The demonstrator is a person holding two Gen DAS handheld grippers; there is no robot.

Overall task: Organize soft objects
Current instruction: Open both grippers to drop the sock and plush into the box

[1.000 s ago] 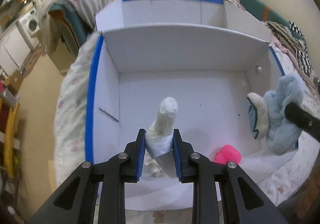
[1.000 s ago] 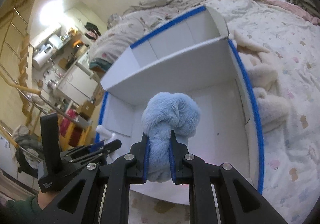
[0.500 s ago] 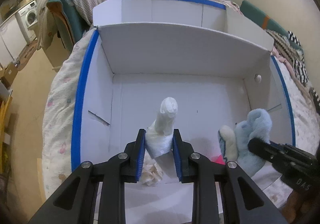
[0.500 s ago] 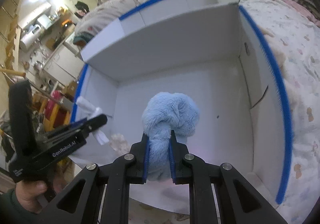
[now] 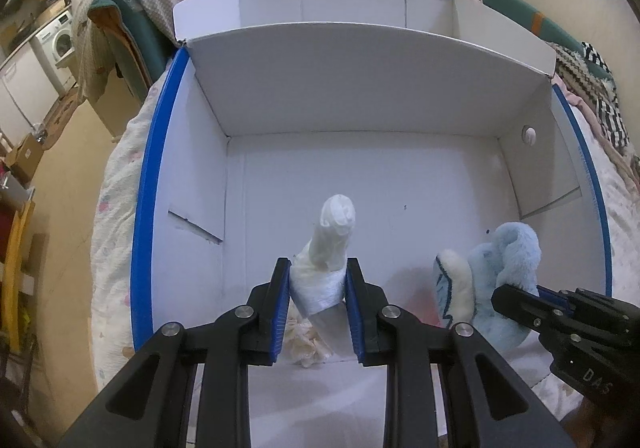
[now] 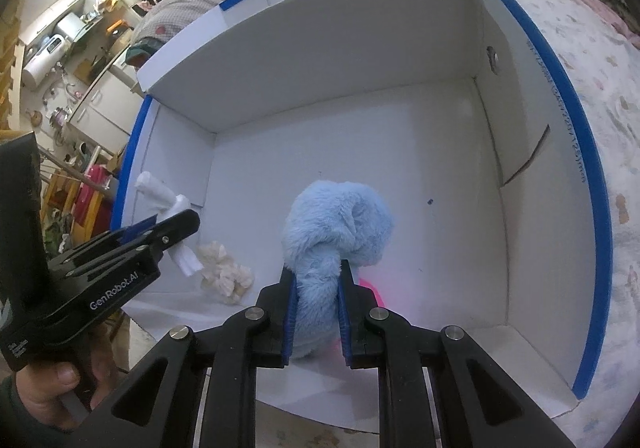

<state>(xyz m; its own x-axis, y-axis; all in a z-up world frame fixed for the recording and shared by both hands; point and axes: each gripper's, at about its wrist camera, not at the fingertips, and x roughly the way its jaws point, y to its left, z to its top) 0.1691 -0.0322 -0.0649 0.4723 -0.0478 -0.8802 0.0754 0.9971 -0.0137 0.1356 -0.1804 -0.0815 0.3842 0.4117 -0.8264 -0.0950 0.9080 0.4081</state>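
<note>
Crowding worries me: my right hand-held gripper (image 6: 316,312) grips the blue plush (image 6: 340,232), my left hand-held gripper (image 5: 318,304) the white cloth (image 5: 328,248). Released over the box (image 6: 400,135) floor, plush could bury the pink thing (image 6: 374,290).

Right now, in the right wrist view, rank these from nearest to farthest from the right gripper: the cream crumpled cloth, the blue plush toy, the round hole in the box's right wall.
1. Blue plush toy: clamped between the right gripper pads.
2. Cream crumpled cloth: on the box floor, to the left.
3. Round hole: high on the right wall, far end.
</note>
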